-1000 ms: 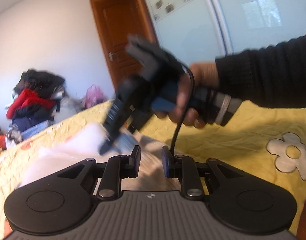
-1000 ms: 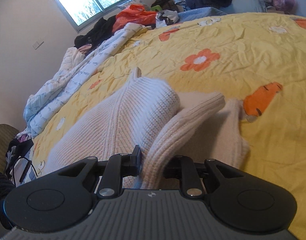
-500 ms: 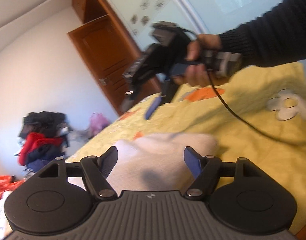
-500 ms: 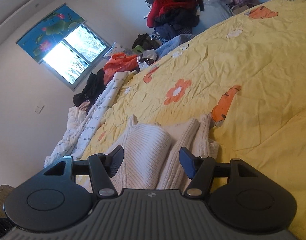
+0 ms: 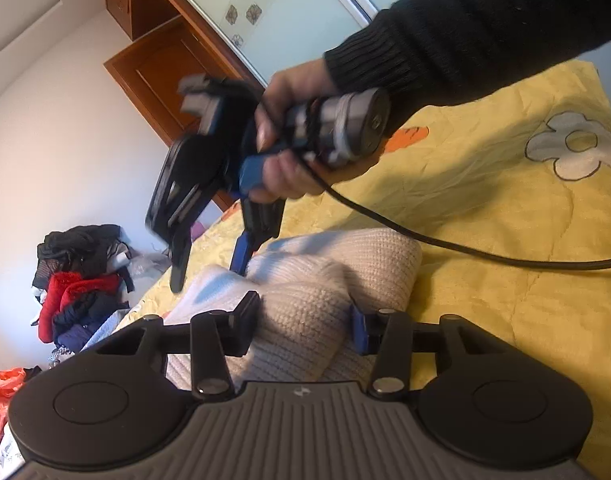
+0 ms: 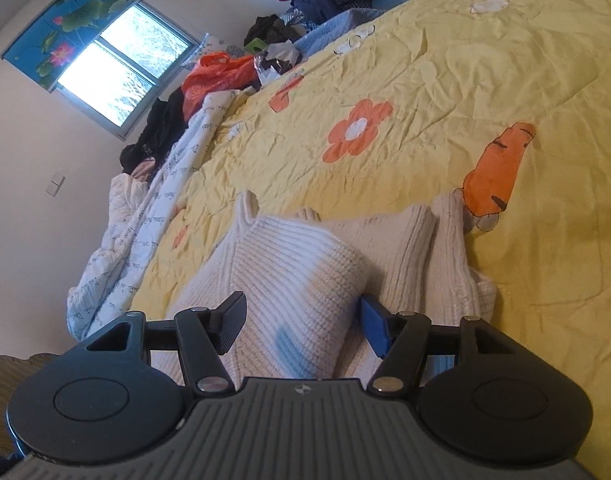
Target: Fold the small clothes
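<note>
Knitwear, a cream sweater (image 6: 305, 280), lay bunched on the yellow flowered bedspread (image 6: 445, 80); the left gripper (image 5: 305, 324) sat low over a fold of it, jaws closing with the knit between them, though a firm pinch could not be told; the right gripper (image 6: 301, 322) stood half open over another fold, pads apart from the cloth, carried by a dark-sleeved hand (image 5: 297, 148) trailing a black cable (image 5: 465, 250).

Lighting: bright daylight from the window (image 6: 117, 68) at 10 o'clock, its panes blown out white. Shadows: soft, over the knit sweater (image 5: 305, 320) and yellow bedspread (image 6: 485, 60). Blur: moving hand (image 5: 297, 152) smeared. Distortion: strong fisheye bending and dark corners at all edges.
</note>
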Motion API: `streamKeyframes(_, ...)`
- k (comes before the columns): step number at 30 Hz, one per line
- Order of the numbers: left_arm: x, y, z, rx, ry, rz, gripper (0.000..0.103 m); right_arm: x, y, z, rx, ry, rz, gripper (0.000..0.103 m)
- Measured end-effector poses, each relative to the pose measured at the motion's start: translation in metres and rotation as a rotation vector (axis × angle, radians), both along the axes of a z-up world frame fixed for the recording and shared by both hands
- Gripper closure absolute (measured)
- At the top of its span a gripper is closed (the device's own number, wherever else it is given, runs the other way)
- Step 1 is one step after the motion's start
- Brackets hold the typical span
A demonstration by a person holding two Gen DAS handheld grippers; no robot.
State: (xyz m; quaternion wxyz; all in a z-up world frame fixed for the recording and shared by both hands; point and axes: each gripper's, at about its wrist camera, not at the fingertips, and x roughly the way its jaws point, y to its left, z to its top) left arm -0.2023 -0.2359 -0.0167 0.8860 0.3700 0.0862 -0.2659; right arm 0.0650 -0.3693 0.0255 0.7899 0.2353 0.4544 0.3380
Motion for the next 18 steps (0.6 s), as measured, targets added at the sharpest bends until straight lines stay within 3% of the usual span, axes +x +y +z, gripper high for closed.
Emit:
streamKeyframes(3,-0.006,0.004,0.010,-0.014,0.040,-0.009,0.057,0.005,0.012,-0.007,-0.075,-0.011,0.010,0.042)
streamKeyframes(6,-0.008,0.015,0.023,-0.038,0.070,-0.044,0.056,0.007,0.008,-0.008,-0.053,0.005,0.010,0.042)
streamKeyframes(14,0.009,0.009,0.011,0.003,0.024,-0.048,0.058,0.006,-0.001,-0.011,-0.017,0.004,0.004,0.044)
streamKeyframes(16,0.010,0.003,0.014,0.002,0.002,-0.052,0.070,0.005,0.002,-0.010,-0.053,-0.016,-0.010,0.076)
streamKeyframes(18,0.011,-0.002,0.027,-0.027,-0.019,-0.058,0.072,0.001,0.005,0.002,-0.087,-0.086,0.015,0.086)
